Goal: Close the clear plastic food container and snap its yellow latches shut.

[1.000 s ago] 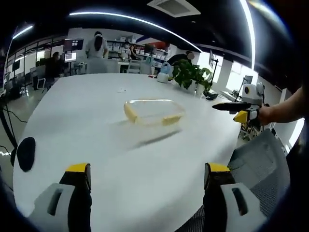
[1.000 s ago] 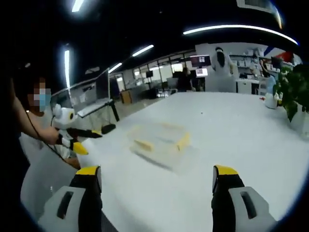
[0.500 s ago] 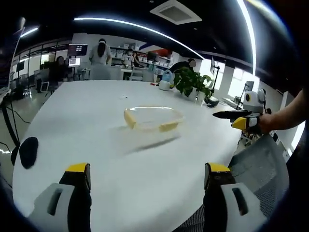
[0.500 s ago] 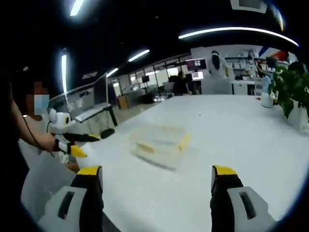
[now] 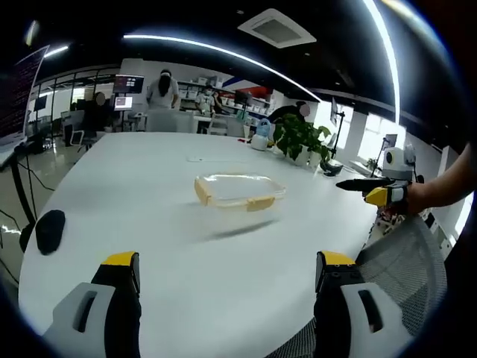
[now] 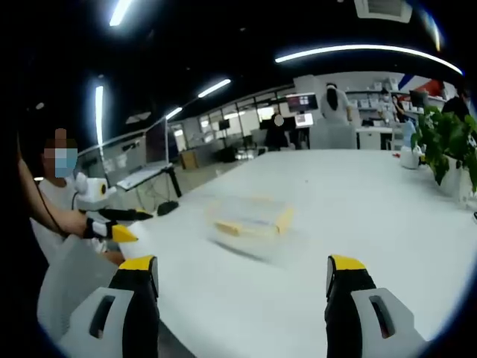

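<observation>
container (image 5: 239, 191): clear plastic, yellow latches (image 5: 259, 203) on its sides, sitting out on the white table (image 5: 149, 224), lid looks to be on top. Can't tell if the latches are snapped.
container vs left gripper (image 5: 223, 280): well ahead of the jaws, about centred between them, nothing touching it.
left gripper: jaws spread wide, yellow tips, nothing between them, hanging over the near table edge.
container vs right gripper (image 6: 242, 283): also well ahead in the right gripper view (image 6: 250, 218), a bit left of centre, looks blurry there.
right gripper: jaws wide apart too, nothing pinched.
other gripper sightings: right one pokes in at the far right of the left gripper view (image 5: 373, 190), held off past the table edge; left one at the left of the right gripper view (image 6: 112, 224), same deal.
around: black mouse (image 5: 49, 230) near the left table edge, potted plant (image 5: 298, 138) at the far side, mesh chair (image 5: 402, 268) by the near right.
</observation>
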Available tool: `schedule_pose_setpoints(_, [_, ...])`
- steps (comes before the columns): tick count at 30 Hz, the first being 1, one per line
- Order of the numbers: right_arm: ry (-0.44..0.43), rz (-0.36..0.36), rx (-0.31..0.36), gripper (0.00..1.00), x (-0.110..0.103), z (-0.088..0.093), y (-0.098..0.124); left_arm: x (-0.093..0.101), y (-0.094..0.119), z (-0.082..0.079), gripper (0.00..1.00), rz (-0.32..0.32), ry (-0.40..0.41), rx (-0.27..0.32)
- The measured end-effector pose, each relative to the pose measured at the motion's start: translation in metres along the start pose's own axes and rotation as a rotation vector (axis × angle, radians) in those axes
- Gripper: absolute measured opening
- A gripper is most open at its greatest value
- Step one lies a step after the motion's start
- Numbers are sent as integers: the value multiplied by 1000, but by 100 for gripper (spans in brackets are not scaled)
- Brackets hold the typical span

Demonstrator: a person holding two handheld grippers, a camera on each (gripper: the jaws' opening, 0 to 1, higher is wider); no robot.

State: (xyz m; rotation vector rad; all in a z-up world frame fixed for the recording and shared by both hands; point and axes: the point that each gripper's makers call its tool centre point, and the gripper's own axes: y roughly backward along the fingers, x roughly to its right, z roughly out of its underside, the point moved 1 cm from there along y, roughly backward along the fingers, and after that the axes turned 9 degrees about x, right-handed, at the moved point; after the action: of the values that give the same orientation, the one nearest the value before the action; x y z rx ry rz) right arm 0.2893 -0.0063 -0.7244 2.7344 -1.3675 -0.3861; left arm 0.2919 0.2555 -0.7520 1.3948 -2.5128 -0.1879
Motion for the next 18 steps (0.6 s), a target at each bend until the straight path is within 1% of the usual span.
schedule_pose_setpoints(3, [-13,9,-5,93,1,2,0,-3,1,-1,99,-12,-1,6])
schedule_pose_setpoints(5, [-7,14,-9,93,3,4,0,-4,1,-3,99,-19,7,24])
schedule_pose_setpoints(7, [-11,17,2,93,3,3,0,-5,1,-2,99,-19,-2,23])
schedule_pose_setpoints(9, [-5,17,1,93,2,2,0,-2,1,-3,98,-11,10,32])
schedule_pose_setpoints(11, [-1,16,-4,93,2,4,-1,-2,1,1,97,-8,-20,12])
schedule_pose_setpoints(15, [11,12,-3,93,1,4,-2,-3,0,1,97,-9,-24,12])
schedule_pose_setpoints(18, [-4,14,-9,91,2,6,-2,-2,0,3,97,-6,-30,3])
